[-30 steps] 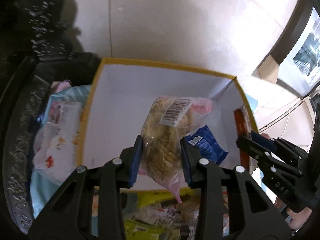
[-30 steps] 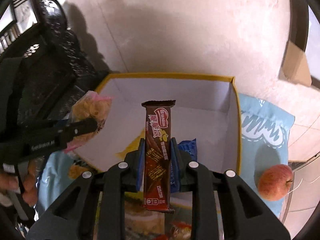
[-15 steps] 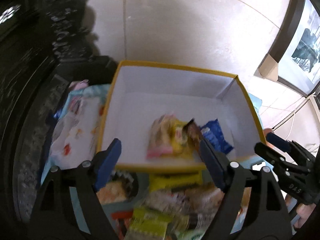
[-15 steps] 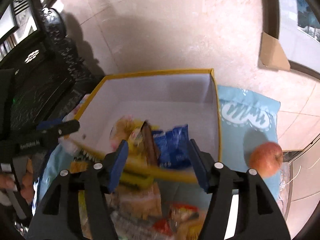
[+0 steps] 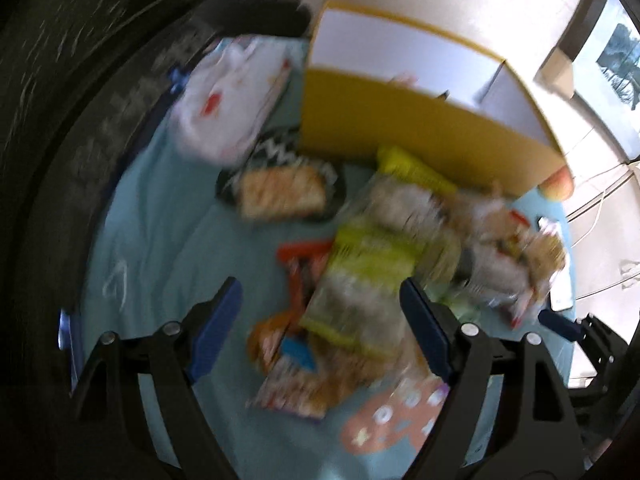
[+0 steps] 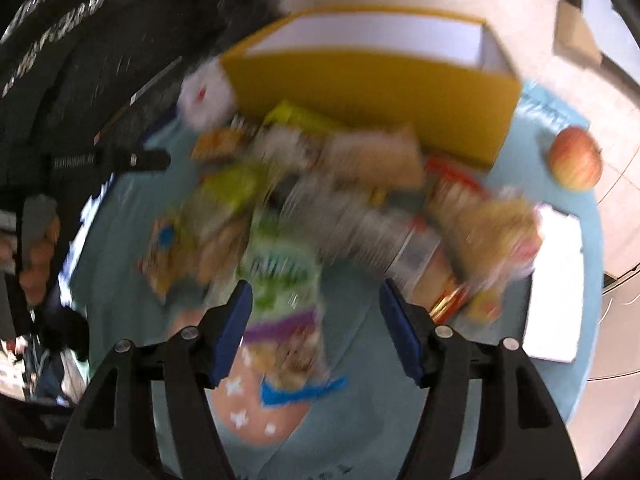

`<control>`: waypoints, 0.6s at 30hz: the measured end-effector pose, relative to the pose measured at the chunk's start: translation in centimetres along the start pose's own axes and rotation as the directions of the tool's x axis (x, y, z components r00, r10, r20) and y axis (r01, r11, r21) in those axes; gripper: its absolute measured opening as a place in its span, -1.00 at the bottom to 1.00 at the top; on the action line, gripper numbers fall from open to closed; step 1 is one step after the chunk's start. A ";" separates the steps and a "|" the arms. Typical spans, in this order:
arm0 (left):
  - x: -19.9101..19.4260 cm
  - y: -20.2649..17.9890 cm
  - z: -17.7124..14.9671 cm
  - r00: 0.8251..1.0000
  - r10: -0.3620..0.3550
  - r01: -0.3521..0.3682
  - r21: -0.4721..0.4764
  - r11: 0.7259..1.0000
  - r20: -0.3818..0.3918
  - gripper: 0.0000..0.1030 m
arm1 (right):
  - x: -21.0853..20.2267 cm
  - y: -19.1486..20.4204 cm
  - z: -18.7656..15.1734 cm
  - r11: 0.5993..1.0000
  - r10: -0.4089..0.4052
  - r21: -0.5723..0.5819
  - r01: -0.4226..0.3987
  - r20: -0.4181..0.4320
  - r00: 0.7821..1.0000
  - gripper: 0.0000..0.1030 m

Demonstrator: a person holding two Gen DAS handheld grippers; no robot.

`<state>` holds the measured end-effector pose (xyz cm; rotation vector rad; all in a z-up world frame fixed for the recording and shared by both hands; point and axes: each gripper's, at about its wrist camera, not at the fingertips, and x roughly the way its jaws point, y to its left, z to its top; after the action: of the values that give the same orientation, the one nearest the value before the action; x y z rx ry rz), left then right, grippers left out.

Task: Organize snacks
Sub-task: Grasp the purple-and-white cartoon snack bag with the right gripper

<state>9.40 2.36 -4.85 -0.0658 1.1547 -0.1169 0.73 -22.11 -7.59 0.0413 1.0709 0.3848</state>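
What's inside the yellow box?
Only the white inner walls of the yellow box show. Its front wall hides the bottom, so any snacks inside can't be seen.

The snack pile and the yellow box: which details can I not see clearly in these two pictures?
- Snack pile, both wrist views: motion blur smears labels, so brands are unreadable.
- Yellow box, both views: its near wall hides what lies inside.
- Red packet, left view: partly covered by a green-banded bag.
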 end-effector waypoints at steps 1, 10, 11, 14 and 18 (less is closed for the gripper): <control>0.2 0.4 -0.6 1.000 -0.002 0.002 -0.010 1.000 -0.011 0.60 | 0.3 0.4 -0.5 1.000 -0.001 -0.014 0.001 -0.012 1.000 0.29; 0.2 1.5 -3.3 0.999 0.003 -0.004 -0.026 1.000 -0.040 0.65 | 3.2 2.7 -3.9 0.997 -0.020 -0.075 0.013 -0.089 0.996 0.29; 0.1 1.6 -3.4 0.999 0.003 -0.004 -0.024 1.000 -0.039 0.67 | 3.7 2.8 -4.1 0.997 -0.029 -0.079 0.021 -0.099 0.995 0.29; 0.1 1.6 -3.7 0.999 0.007 -0.007 -0.013 1.000 -0.042 0.67 | 5.0 2.9 -4.7 0.994 -0.063 -0.093 0.052 -0.123 0.990 0.18; 0.6 1.8 -4.4 0.998 0.012 -0.012 -0.005 1.000 -0.059 0.67 | 4.9 3.1 -4.4 0.989 -0.094 -0.124 0.079 -0.123 0.988 -0.20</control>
<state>5.77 4.13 -7.38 -0.0610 1.2142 -0.1056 -1.93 -18.33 -13.20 -0.1376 1.1709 0.3762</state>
